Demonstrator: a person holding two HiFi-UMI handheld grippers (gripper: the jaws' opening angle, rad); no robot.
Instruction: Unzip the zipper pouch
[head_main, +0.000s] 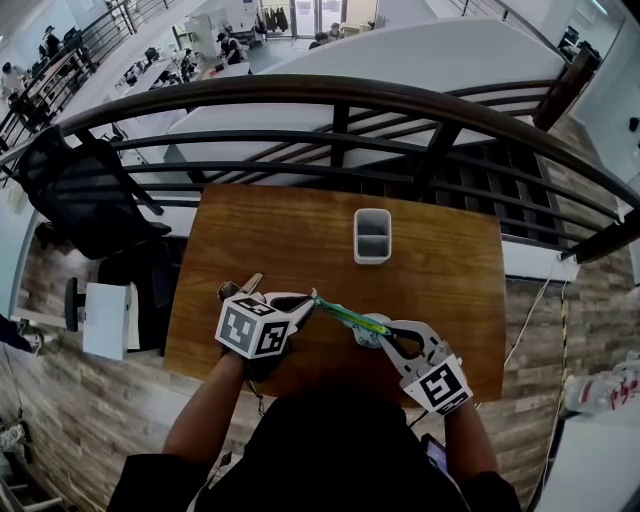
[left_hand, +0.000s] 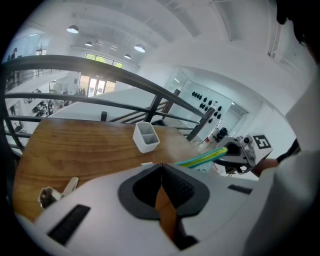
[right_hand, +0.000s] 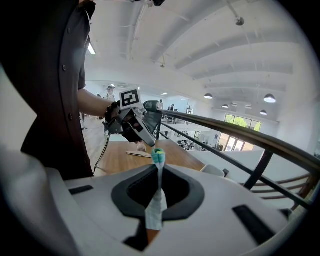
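The right tongs (right_hand: 158, 166) are clenched on the zipper pouch (right_hand: 156, 202), a thin, whitish, see-through plastic pouch with a green and yellow zipper band (right_hand: 158, 156) along its top. In the right gripper view the sheet stands upright, pinched between the two dark pads, and the green end of the band sticks out just above the tips.

The left tongs (left_hand: 161, 168) are clenched too, with their pads pressed together. In the left gripper view the green band comes out from just behind their tip and runs to the right, up to the other tongs. In the head view the tip of the left tongs meets the left end of the band, so they grasp the pouch there. Which small part of it they pinch, I cannot tell.

Seen from the head view, the pouch is stretched between both tongs. Its band slopes from the left tongs, which are farther from the person, down to the right tongs, which are nearer. It is held off the brown wooden bench (head_main: 260, 240), over the near part of it.

Farther on, around the middle of the bench and well apart from the pouch, a white plastic container (head_main: 372, 236) with two compartments stands upright. Behind the bench runs a dark metal railing (head_main: 340, 93). To the left of the bench there is a black office chair (head_main: 80, 190).
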